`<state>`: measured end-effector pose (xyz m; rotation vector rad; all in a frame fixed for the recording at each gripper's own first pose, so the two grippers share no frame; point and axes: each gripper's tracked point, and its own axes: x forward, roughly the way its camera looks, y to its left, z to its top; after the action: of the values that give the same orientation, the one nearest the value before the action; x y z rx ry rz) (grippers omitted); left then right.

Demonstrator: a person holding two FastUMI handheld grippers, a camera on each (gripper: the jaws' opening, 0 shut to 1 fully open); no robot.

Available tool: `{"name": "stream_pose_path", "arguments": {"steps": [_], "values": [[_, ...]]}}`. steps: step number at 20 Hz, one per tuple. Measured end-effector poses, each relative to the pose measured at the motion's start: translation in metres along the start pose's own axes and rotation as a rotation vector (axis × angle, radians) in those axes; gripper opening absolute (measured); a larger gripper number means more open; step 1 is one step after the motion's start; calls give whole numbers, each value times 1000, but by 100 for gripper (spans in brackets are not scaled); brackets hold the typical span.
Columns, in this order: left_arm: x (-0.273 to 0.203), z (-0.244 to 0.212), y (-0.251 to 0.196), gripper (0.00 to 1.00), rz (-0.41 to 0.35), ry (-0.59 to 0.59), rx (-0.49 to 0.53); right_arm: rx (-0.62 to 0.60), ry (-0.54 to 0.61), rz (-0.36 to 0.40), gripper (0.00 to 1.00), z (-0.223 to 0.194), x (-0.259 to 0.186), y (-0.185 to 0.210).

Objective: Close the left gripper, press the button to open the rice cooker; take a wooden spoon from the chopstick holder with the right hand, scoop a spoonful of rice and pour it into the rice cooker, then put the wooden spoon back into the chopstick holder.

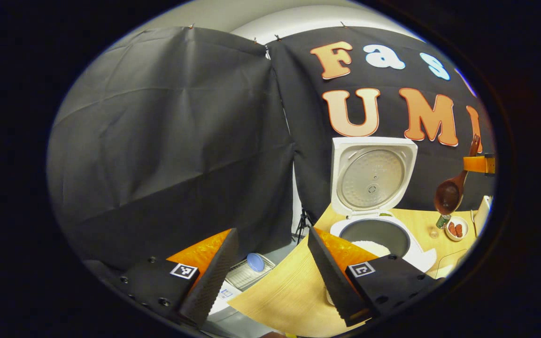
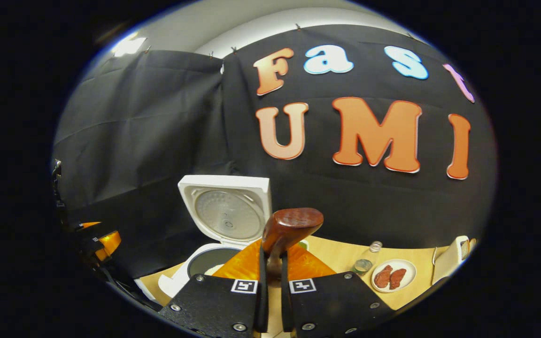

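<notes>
Left gripper (image 1: pixel 270 274): jaws spread wide with nothing between them, held low at the near-left corner of the pale wooden worktop (image 1: pixel 289 295), short of the cooker.
Right gripper (image 2: pixel 271 281): fingers drawn in tight, clamped on the handle of the dark brown wooden spoon (image 2: pixel 291 227); in the left gripper view it sits at the far right, raised above the worktop (image 1: pixel 479 164).
Wooden spoon: bowl stands up just above the fingertips in the right gripper view; from the left gripper view it hangs bowl-down and tilted (image 1: pixel 449 195), in the air to the right of the cooker, above the small dishes.
White rice cooker (image 1: pixel 376 225): lid upright and fully open, round metal inner plate facing forward; dark inner pot exposed with a patch of white rice in it.
Small white plate with two reddish pieces (image 2: pixel 394 276): on the worktop right of the cooker.
Small clear glass bottle (image 2: pixel 364 263): just left of that plate.
Chopstick holder: cannot tell where it stands.
</notes>
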<state>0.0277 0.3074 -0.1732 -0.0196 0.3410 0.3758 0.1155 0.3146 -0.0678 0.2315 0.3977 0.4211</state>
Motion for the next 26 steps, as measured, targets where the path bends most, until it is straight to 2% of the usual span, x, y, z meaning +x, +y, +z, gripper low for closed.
{"name": "stream_pose_path", "arguments": {"steps": [1,4,6,7,8,10,17,21,26], "values": [[-3,8,-10,97,-13,-13,0,30,1,-26,10,-2,-8,-17],[-9,19,-37,100,-48,-34,-6,108,13,-118,11,-12,-39,-74],[-11,18,-51,97,-42,-16,-8,110,27,-193,10,-24,-58,-112],[-14,18,-63,100,-52,-7,-17,117,30,-222,11,-29,-69,-127],[-20,18,-74,97,-67,-2,-28,131,32,-244,11,-34,-79,-140],[-27,24,-98,100,-96,-4,-35,169,28,-292,11,-41,-100,-168],[-55,32,-176,100,-199,-31,30,270,67,-480,11,-98,-171,-273],[-67,43,-199,100,-221,-51,47,332,114,-510,10,-136,-186,-293],[-79,44,-200,100,-196,-58,66,358,179,-510,11,-175,-183,-306]]}}
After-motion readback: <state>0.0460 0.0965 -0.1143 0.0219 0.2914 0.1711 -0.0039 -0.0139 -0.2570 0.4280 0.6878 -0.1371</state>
